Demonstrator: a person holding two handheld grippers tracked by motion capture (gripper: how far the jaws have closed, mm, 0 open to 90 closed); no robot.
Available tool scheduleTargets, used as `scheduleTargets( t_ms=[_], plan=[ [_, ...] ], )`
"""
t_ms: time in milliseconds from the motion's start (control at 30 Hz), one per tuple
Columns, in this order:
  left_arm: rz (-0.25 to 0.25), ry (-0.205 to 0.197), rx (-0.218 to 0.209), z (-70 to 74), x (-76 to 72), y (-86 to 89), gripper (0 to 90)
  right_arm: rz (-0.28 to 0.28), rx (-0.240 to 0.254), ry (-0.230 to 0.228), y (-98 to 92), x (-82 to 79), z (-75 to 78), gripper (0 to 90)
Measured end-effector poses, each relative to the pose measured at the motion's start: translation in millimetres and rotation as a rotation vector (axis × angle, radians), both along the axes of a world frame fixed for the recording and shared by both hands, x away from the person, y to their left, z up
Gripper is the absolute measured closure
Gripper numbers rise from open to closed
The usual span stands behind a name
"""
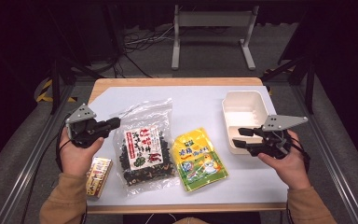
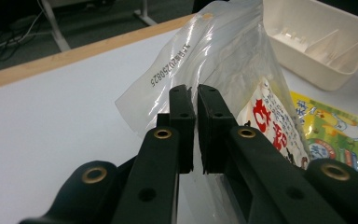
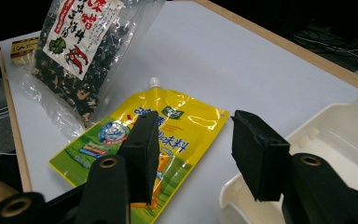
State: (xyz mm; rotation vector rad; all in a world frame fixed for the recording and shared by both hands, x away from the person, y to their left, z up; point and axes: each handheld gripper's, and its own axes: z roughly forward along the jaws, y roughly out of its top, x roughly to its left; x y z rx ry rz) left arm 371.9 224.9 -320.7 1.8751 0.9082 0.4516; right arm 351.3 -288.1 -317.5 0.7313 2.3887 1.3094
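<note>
surroundings: yellow spout pouch (image 1: 200,159) lies flat mid-tabletop (image 1: 200,100), just right of the snack bag; small printed box (image 1: 98,176) at the near left edge by your left wrist; white divided tray (image 1: 244,113) far right
obstructions: pouch sits between the two tools; tray corner is right under your right tool
snack bag: clear bag of dark snacks (image 1: 144,147), left of centre, top corner lifted off the tabletop, rest resting on it
left tool (image 2: 196,100): pressed together on the bag's clear top edge
right tool (image 3: 193,149): spread, nothing between the pads, over the pouch-tray gap
hands: your left hand (image 1: 77,151) is raised, tool pointing right; your right hand (image 1: 286,161) points its tool left
</note>
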Motion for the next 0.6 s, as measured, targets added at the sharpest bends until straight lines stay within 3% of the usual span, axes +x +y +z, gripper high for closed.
scheduleTargets(
  t_ms=[267,467,600],
  plan=[
    [-0.022,-0.059,0.000,10.4,-12.0,-8.2,85.7,0.063,0.022,-0.009,16.1,-9.6,9.8,61.4],
    [-0.075,-0.102,0.007,18.7,-18.9,-14.7,85.7,0.118,0.029,0.001,43.3,-12.1,15.5,54.0],
    [-0.098,-0.122,0.007,22.5,-22.4,-17.3,85.7,0.148,-0.002,0.020,62.1,-7.0,16.7,51.9]
  ],
)
